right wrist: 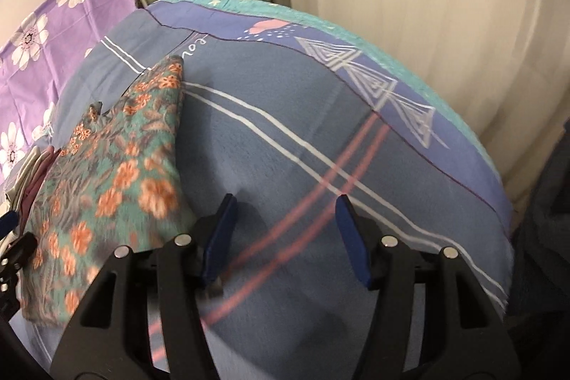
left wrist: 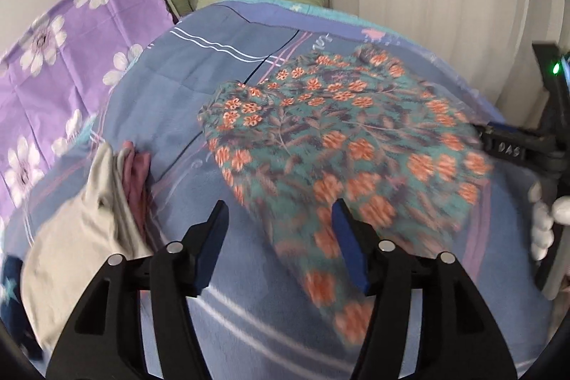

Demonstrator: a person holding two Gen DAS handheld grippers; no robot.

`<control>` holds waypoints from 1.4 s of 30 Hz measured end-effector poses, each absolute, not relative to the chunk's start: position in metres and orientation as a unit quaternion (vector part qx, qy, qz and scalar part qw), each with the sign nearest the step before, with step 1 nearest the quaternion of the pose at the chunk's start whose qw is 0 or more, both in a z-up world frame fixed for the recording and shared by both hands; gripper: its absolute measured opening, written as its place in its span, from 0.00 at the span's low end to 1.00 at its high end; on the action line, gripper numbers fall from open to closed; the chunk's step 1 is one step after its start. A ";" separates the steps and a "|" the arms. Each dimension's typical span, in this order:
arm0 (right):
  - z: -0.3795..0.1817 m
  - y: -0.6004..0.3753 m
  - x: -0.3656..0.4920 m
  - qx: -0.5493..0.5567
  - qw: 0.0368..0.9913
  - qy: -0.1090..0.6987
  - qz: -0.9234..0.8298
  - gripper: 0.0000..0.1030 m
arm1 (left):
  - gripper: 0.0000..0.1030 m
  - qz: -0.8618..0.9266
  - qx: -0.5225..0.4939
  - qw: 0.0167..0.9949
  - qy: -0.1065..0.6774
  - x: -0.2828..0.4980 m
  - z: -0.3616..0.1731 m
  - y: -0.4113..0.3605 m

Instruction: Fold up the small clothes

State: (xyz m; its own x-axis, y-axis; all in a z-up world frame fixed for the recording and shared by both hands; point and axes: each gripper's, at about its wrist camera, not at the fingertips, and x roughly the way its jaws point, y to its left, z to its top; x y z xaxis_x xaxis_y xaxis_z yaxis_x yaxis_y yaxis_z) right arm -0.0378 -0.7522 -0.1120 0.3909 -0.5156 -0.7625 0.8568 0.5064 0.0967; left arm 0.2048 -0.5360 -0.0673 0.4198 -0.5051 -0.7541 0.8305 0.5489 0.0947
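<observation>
Floral garment (left wrist: 342,138): teal with orange flowers, spread flat on the blue patterned bedsheet (left wrist: 199,95) — blurred near the camera.
Left gripper (left wrist: 281,227): released, jaws apart, nothing pinched; the garment's near edge lies beneath its right finger.
Right gripper (right wrist: 285,223): released — empty, over bare sheet, the garment just to its left.
Other clothes (left wrist: 103,194): beige and pink pile left of the garment.
Purple floral pillow (left wrist: 53,59): beyond the pile.
Gloved hand (left wrist: 548,219): at the right edge of the left view.
</observation>
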 end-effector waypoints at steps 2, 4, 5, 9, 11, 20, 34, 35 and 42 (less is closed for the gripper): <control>-0.104 -0.733 -0.050 0.236 0.805 0.332 -0.432 0.57 | 0.67 -0.431 0.210 0.804 0.351 0.192 -0.064 -0.517; -0.093 -0.707 -0.063 0.212 0.819 0.317 -0.429 0.56 | 0.68 -0.443 0.196 0.803 0.348 0.177 -0.063 -0.498; -0.089 -0.697 -0.067 0.205 0.824 0.313 -0.425 0.56 | 0.69 -0.452 0.186 0.801 0.346 0.167 -0.063 -0.484; -0.070 -0.652 -0.081 0.201 0.851 0.303 -0.379 0.58 | 0.70 -0.458 0.154 0.795 0.366 0.146 -0.071 -0.445; -0.058 -0.623 -0.089 0.198 0.866 0.291 -0.355 0.61 | 0.70 -0.453 0.130 0.800 0.372 0.139 -0.070 -0.422; -0.021 -0.512 -0.113 0.190 0.908 0.258 -0.271 0.71 | 0.85 -0.412 0.073 0.849 0.324 0.101 -0.032 -0.333; 0.022 -0.428 -0.158 0.162 0.910 0.230 -0.305 0.90 | 0.98 -0.397 0.077 0.886 0.228 0.012 0.028 -0.267; 0.023 -0.426 -0.160 0.164 0.910 0.230 -0.303 0.90 | 0.98 -0.400 0.075 0.884 0.232 0.009 0.028 -0.264; 0.024 -0.402 -0.166 0.154 0.911 0.238 -0.300 0.91 | 0.98 -0.352 0.077 0.900 0.245 -0.008 0.028 -0.241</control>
State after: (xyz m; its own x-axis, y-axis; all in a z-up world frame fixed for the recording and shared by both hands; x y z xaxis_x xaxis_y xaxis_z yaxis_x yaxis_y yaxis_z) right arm -0.1658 -0.4024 0.0245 0.7058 -0.4739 -0.5266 0.6205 0.7722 0.1368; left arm -0.0083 -0.2412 0.0275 0.6323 -0.5956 -0.4955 0.6710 0.7407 -0.0340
